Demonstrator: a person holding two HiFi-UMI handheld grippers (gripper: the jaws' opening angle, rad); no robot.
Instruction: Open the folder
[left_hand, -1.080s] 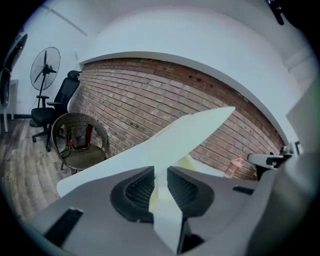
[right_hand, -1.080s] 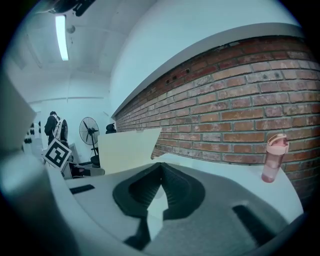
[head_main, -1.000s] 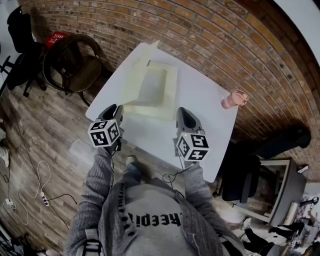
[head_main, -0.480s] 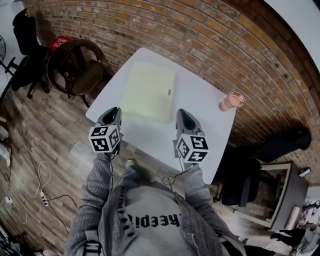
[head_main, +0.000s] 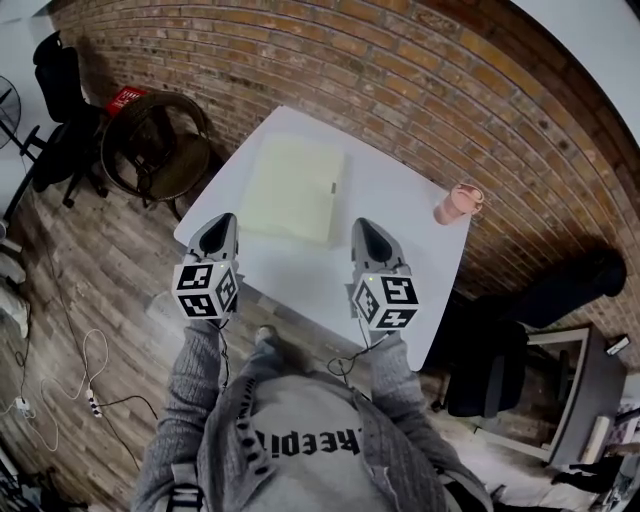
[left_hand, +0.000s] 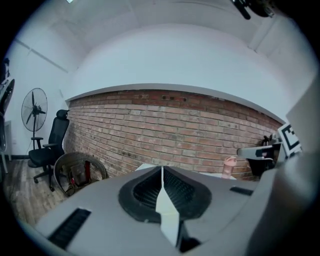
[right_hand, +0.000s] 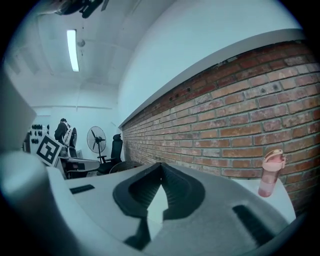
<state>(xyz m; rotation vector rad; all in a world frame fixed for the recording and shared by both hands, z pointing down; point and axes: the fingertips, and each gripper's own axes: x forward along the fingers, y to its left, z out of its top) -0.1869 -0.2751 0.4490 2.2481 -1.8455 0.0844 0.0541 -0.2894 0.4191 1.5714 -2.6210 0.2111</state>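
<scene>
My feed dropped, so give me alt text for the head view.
A pale yellow folder lies closed on the white table. The left gripper, fingers just closed on nothing, and the right gripper, shut and empty, hover at the near edge. A pink bottle stands far right.

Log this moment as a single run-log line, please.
pale yellow flat folder: closed, on white table | left gripper: jaws just closed, empty | right gripper: shut, empty | both: off the folder
</scene>
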